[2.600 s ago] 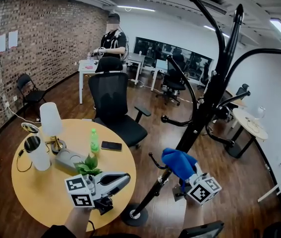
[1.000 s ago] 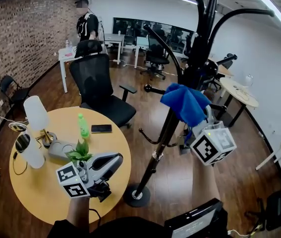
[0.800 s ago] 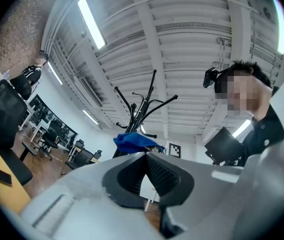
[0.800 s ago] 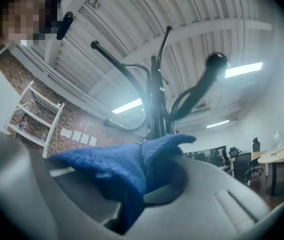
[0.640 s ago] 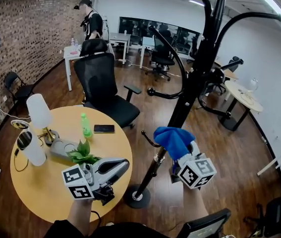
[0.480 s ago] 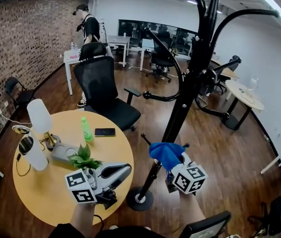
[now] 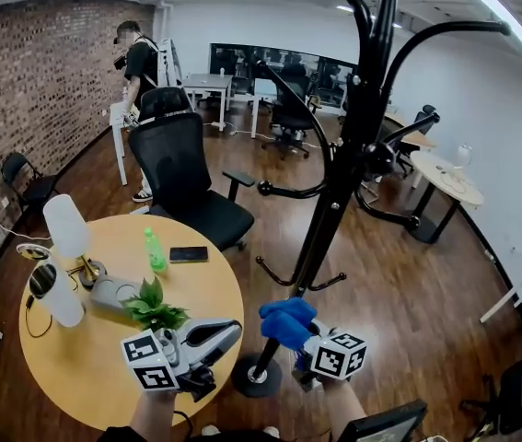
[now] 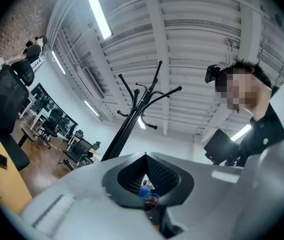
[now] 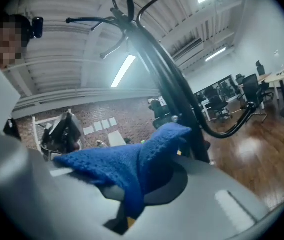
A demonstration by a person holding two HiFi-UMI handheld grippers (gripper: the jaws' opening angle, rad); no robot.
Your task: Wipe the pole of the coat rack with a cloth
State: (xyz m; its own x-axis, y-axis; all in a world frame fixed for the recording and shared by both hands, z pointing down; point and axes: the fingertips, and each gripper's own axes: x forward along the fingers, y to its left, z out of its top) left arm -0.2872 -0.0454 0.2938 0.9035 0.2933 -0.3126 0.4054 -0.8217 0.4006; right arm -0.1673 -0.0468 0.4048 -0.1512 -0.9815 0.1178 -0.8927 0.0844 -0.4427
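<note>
Cloth (image 7: 286, 321), blue, hides the tips of the right tongs (image 7: 299, 337), which are clenched on it. It lies against the coat rack's pole (image 7: 330, 215) low down, just above the base (image 7: 254, 378). The pole's top is cut off at the upper edge. We count one cloth and two tongs. The left tongs (image 7: 227, 329) are pressed together, empty, over the round counter's (image 7: 76, 376) right edge. Open floor (image 7: 408, 302) lies at right.

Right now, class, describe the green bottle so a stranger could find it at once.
Find the round wooden table left of the coat rack. At its far edge, beside a dark phone, stands the bottle: translucent green and upright, unlike the leafy plant nearer you.
</note>
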